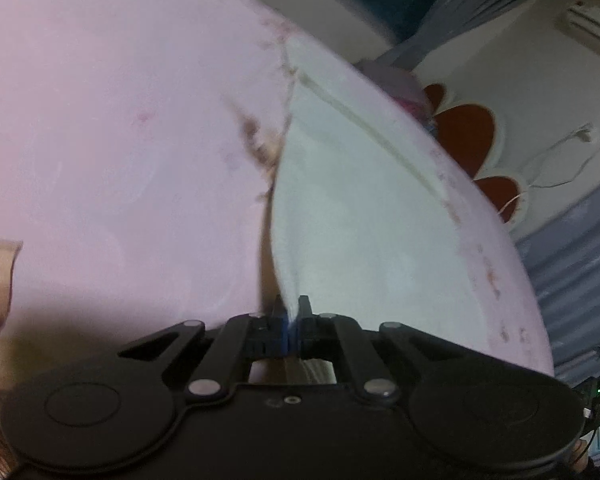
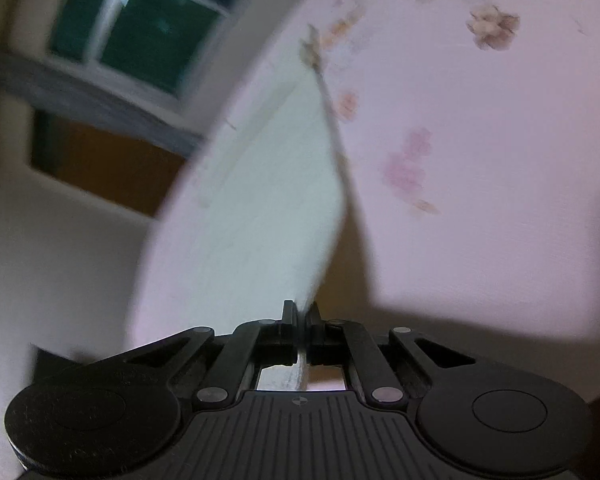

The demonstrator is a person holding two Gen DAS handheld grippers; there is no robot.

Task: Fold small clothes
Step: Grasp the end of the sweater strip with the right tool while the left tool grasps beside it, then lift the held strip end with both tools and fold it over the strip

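A small white garment [image 1: 360, 208] lies stretched over a pink flowered cloth [image 1: 112, 128], with a seam line near its far edge. My left gripper [image 1: 293, 312] is shut on the garment's near corner and holds it lifted. In the right wrist view the same white garment [image 2: 256, 216] runs up from my right gripper [image 2: 301, 314], which is shut on its other near corner. The pink flowered cloth [image 2: 480, 152] fills the right of that view. The views are blurred.
In the left wrist view, grey curtains [image 1: 572, 272], a wall with red flower shapes [image 1: 466, 132] and an air conditioner [image 1: 592, 24] lie beyond the cloth's edge. In the right wrist view, a dark window [image 2: 140, 36] and cream wall [image 2: 60, 248] are at left.
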